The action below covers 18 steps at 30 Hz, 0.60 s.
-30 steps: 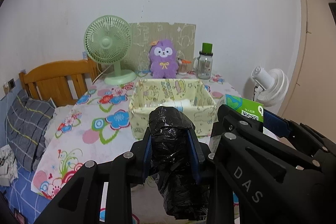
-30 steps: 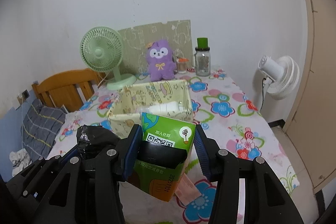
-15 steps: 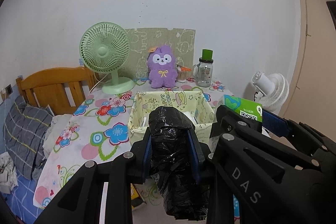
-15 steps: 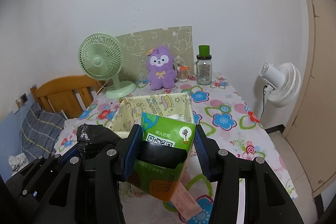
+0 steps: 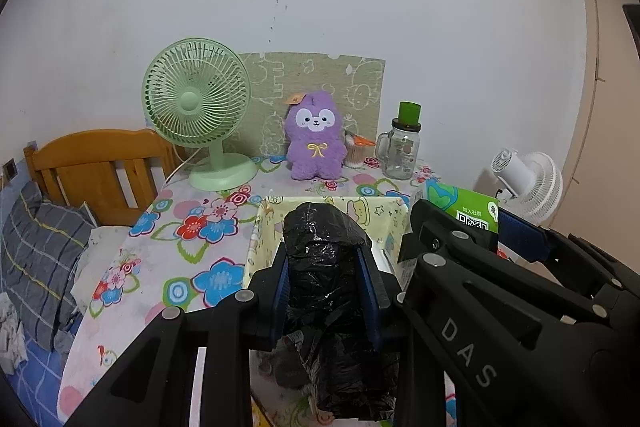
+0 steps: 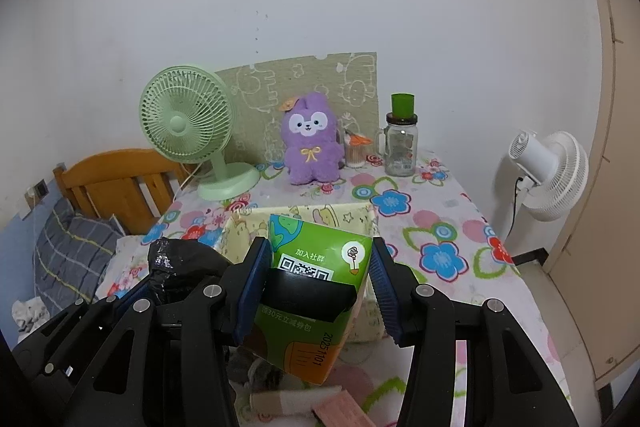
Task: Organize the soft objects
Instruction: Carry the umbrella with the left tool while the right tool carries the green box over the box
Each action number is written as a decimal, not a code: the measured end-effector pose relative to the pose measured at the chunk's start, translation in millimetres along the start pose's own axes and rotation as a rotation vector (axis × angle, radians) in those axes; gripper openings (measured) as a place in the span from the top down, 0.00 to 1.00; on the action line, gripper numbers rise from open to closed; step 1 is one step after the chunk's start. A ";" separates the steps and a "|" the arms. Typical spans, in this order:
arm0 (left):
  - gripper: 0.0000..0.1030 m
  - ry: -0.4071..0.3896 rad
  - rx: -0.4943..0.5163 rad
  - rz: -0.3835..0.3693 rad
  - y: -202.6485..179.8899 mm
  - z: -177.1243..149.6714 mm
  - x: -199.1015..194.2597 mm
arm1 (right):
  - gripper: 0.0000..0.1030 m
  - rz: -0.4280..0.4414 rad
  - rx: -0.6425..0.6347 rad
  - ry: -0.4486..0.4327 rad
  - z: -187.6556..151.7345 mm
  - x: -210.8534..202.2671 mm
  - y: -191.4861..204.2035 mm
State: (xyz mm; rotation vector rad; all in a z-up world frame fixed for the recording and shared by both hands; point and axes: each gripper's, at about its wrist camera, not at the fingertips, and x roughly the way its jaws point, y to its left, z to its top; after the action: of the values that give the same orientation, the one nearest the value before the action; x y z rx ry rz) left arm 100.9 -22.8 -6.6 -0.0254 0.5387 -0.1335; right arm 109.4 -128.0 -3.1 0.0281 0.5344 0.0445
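My left gripper [image 5: 325, 291] is shut on a crumpled black plastic bag roll [image 5: 326, 267], lifted above the near end of the flowered table. My right gripper [image 6: 316, 291] is shut on a green tissue pack [image 6: 316, 267] with a QR code; that pack [image 5: 464, 207] also shows at the right of the left wrist view. Just beyond both stands a pale yellow fabric box [image 6: 340, 217], open at the top [image 5: 264, 223], with something white inside. A purple plush toy [image 5: 315, 135] sits upright at the table's far edge.
At the back stand a green desk fan [image 5: 198, 115], a glass jar with a green lid [image 5: 402, 147] and a cup of cotton swabs [image 6: 355, 151]. A wooden headboard [image 5: 96, 167] and bedding lie left. A white floor fan [image 6: 548, 175] stands right. Small items [image 6: 304, 401] lie below the grippers.
Both grippers have drawn back and slightly up with their loads. The yellow box now sits lower and is partly hidden behind the held things; more of the wall shows.
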 end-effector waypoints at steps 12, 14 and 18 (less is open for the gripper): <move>0.70 0.020 0.005 -0.014 3.7 24.1 45.3 | 0.48 -0.003 0.006 0.017 21.8 47.5 -3.3; 0.70 0.026 0.006 -0.015 3.5 27.6 53.2 | 0.48 0.000 0.006 0.021 25.4 56.4 -4.0; 0.70 0.035 0.003 -0.009 5.3 32.7 68.6 | 0.48 0.008 0.005 0.031 30.3 72.1 -5.3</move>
State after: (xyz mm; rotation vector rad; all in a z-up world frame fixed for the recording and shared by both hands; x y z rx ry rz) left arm 176.6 -27.0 -13.8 -0.0222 0.5738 -0.1438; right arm 187.1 -130.2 -13.9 0.0345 0.5657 0.0518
